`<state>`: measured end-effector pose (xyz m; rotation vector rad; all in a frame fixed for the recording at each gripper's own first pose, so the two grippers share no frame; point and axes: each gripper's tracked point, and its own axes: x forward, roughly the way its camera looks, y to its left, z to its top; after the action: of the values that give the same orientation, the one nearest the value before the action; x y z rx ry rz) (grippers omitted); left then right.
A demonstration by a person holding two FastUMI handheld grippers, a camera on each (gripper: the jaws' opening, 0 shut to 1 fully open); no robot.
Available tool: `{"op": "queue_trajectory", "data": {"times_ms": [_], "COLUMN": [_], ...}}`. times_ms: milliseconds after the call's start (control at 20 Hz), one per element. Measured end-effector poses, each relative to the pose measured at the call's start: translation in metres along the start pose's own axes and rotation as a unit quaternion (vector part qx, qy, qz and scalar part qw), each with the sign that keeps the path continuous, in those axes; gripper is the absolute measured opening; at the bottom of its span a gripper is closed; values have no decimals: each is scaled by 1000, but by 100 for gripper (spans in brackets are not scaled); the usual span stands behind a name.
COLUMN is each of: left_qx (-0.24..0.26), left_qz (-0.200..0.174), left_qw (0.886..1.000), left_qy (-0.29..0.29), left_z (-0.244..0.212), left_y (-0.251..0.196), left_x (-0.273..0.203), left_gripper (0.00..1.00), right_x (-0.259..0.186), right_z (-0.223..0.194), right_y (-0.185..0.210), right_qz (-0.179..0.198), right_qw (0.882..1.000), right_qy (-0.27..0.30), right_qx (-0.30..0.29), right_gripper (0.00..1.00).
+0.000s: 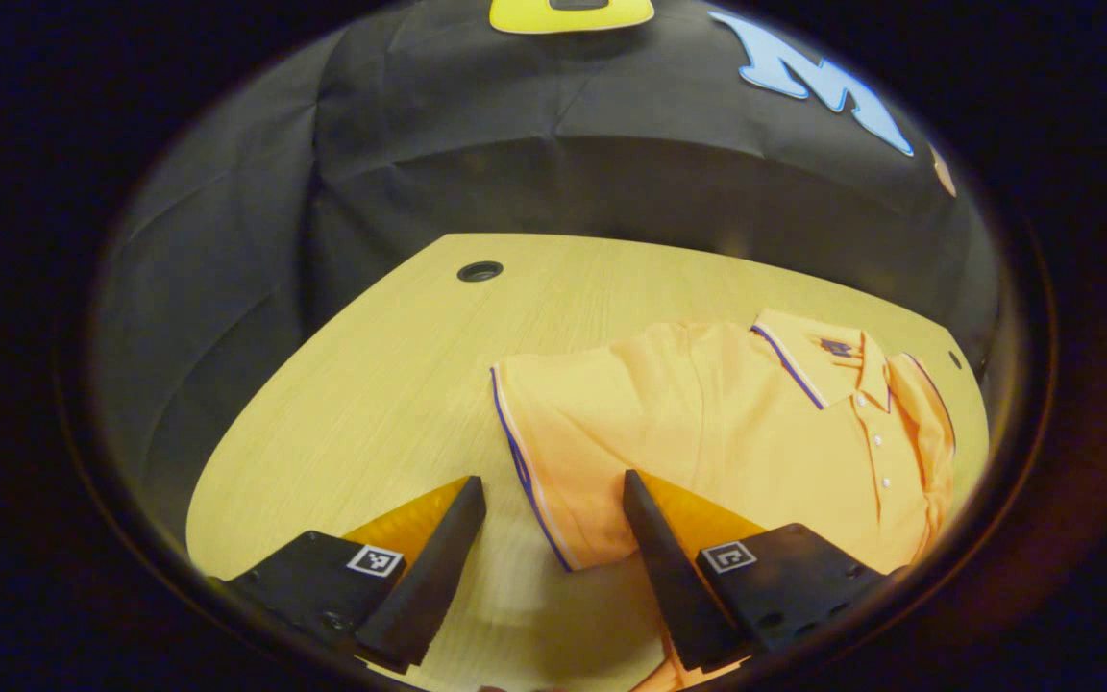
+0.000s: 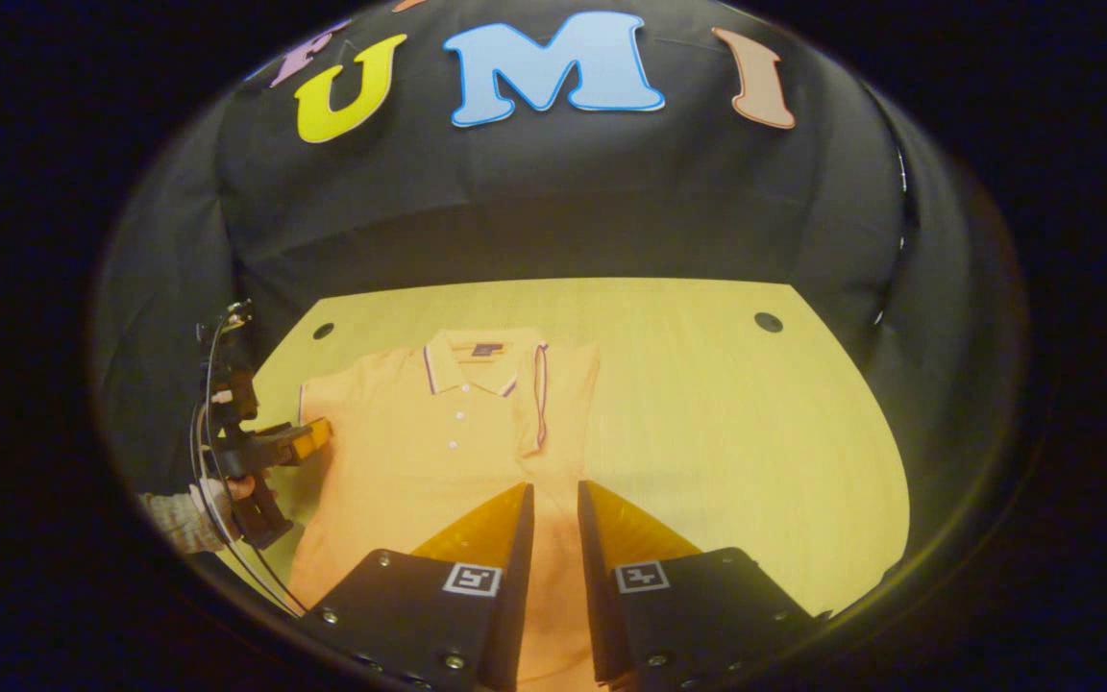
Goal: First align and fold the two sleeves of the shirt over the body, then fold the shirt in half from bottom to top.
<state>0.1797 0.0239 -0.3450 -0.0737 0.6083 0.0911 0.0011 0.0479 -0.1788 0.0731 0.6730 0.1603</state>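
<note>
On the surface [image 2: 707, 404] the shirt [image 2: 419, 452] lies flat, collar away. The left tongs [image 1: 553, 500], spread, straddle the unfolded left sleeve's [image 1: 563, 432] hem; the right tongs [image 2: 555, 505] hover nearly closed, empty.

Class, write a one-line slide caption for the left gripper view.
Open left claw hovers at the striped sleeve of an orange polo shirt on a wooden table.
</note>
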Motion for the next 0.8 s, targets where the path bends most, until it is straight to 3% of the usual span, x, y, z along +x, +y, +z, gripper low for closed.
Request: {"op": "queue_trajectory", "data": {"times_ms": [100,300,400,650,800], "left_qx": [1,10,14,41,76], "left_qz": [-2,-19,-18,-3,-15], "left_qw": [1000,1000,1000,999,996], "left_qy": [-2,-2,0,-5,-35], "left_z": [1,2,3,12,37], "left_y": [-5,-17,-18,-20,-37], "left_x": [3,6,5,1,-7], "left_gripper": [92,29,14,14,14], "right_x": [0,2,3,1,0], "right_z": [1,1,2,1,-1], "right_y": [-1,2,4,-1,-6], "right_qz": [-1,5,7,5,3], "right_qw": [1000,1000,1000,1000,1000], "right_qy": [0,4,3,-1,-2], "right_qx": [3,4,5,7,19], "right_gripper": [29,29,29,29,29]}}
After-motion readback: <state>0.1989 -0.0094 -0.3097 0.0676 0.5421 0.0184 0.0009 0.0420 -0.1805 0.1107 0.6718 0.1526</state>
